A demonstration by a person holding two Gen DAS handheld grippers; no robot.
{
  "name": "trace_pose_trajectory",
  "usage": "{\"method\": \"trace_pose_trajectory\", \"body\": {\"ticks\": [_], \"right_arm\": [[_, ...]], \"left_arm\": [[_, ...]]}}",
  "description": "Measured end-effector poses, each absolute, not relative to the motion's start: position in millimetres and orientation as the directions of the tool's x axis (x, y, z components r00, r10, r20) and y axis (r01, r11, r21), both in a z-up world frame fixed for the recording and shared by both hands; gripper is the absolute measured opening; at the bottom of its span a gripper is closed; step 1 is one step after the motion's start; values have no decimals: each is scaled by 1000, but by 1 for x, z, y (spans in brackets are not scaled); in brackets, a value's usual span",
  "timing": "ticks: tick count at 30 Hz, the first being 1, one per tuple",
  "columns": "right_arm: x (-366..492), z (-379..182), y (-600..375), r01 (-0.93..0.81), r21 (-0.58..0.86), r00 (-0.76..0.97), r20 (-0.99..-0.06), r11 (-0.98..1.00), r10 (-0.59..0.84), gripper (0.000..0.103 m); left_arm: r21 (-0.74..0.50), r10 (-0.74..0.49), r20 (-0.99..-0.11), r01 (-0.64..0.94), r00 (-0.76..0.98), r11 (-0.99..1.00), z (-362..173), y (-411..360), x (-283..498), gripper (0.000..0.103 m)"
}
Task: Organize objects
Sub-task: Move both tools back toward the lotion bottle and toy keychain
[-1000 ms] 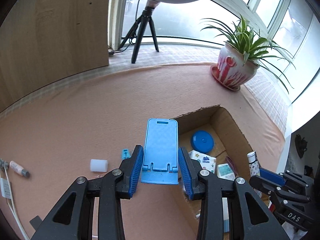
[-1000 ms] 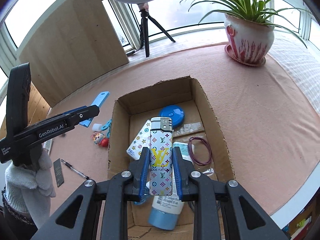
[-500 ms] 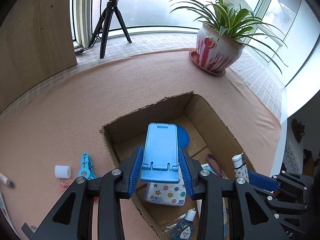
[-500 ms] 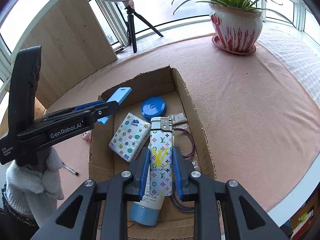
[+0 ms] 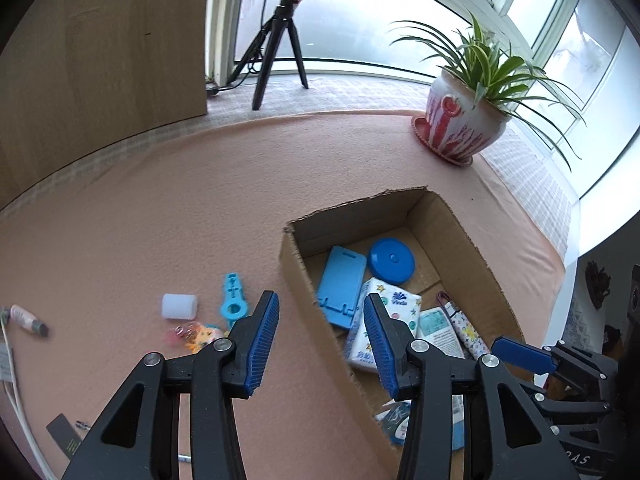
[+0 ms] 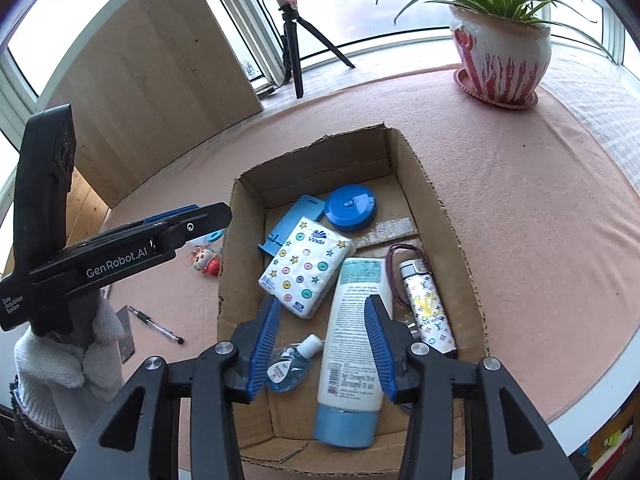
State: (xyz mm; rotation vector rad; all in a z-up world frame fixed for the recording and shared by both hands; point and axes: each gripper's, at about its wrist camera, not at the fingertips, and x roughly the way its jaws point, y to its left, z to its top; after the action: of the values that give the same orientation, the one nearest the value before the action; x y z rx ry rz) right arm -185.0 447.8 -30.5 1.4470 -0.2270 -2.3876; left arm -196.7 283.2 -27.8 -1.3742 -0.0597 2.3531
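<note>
Now both tools are hovering over the cardboard box (image 6: pixel 436 216), its corrugated rim torn ragged. The left hand-held gripper (image 5: pixel 320 338) is spreading its ribbed blue pads with nothing between them, straddling the box's near wall; the right hand-held gripper (image 6: pixel 322 342) is likewise opening, empty, above the box's contents. Inside, the flat blue plastic phone stand (image 5: pixel 340 286) is lying against the left wall beside a round blue disc (image 5: pixel 391 261). The glossy patterned lighter (image 6: pixel 428 308) is resting along the right wall, just beside a smooth white lotion tube (image 6: pixel 354 340). A soft tissue pack (image 6: pixel 306 266) is sitting between them. Outside, on the pink felt tabletop (image 5: pixel 200 200), a white cylinder (image 5: pixel 179 306) and a blue clip (image 5: pixel 233 298) are lying near the box, leaving wide open cloth beyond.
</note>
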Motion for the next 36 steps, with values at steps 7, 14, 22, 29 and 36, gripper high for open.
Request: {"method": "trace_pose_trajectory", "body": {"ticks": [7, 14, 22, 29, 36], "right_arm": [[-176, -18, 411, 283, 322, -410, -811, -904, -417, 40], [-173, -15, 364, 371, 331, -367, -806, -868, -465, 40], [-176, -28, 313, 442, 343, -288, -821, -829, -492, 40], [-210, -50, 274, 442, 361, -193, -856, -821, -480, 43], [-237, -70, 256, 404, 355, -172, -876, -843, -451, 43]], "left_arm": [[-228, 307, -835, -221, -456, -948, -26, 211, -180, 49], [-212, 221, -854, -73, -471, -975, -35, 125, -164, 49], [-192, 153, -871, 39, -467, -981, -50, 53, -166, 49], [-177, 110, -879, 102, -464, -979, -54, 10, -195, 55], [-205, 111, -898, 183, -426, -961, -70, -21, -229, 62]]}}
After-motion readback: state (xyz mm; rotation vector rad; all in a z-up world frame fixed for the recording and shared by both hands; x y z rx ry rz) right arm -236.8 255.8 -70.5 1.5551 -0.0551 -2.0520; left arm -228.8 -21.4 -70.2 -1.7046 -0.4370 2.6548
